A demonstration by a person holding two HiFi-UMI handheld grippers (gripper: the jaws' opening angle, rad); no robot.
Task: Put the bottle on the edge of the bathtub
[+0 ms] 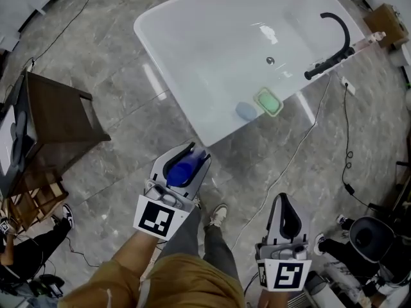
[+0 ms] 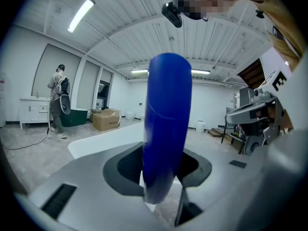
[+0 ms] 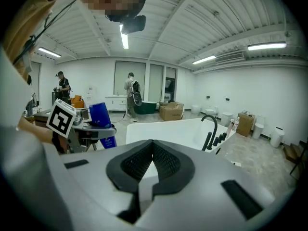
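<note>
A blue bottle (image 1: pixel 183 171) stands between the jaws of my left gripper (image 1: pixel 189 157), which is shut on it. In the left gripper view the blue bottle (image 2: pixel 166 124) rises upright from the dark pads of the left gripper (image 2: pixel 163 165) and fills the middle. The white bathtub (image 1: pixel 160 63) lies ahead, its near corner just beyond the bottle. My right gripper (image 1: pixel 283 202) hangs lower right over the floor, shut and empty. In the right gripper view the right gripper (image 3: pixel 153 150) has its pads touching, with the blue bottle (image 3: pixel 100 114) at left and the bathtub (image 3: pixel 178 129) behind.
A black faucet (image 1: pixel 337 43) arches over the tub's right rim. A green soap dish (image 1: pixel 268 101) and a blue oval thing (image 1: pixel 246 111) sit on the near rim. A dark wooden stool (image 1: pixel 58 120) stands at left. Cables (image 1: pixel 292 159) run over the grey floor.
</note>
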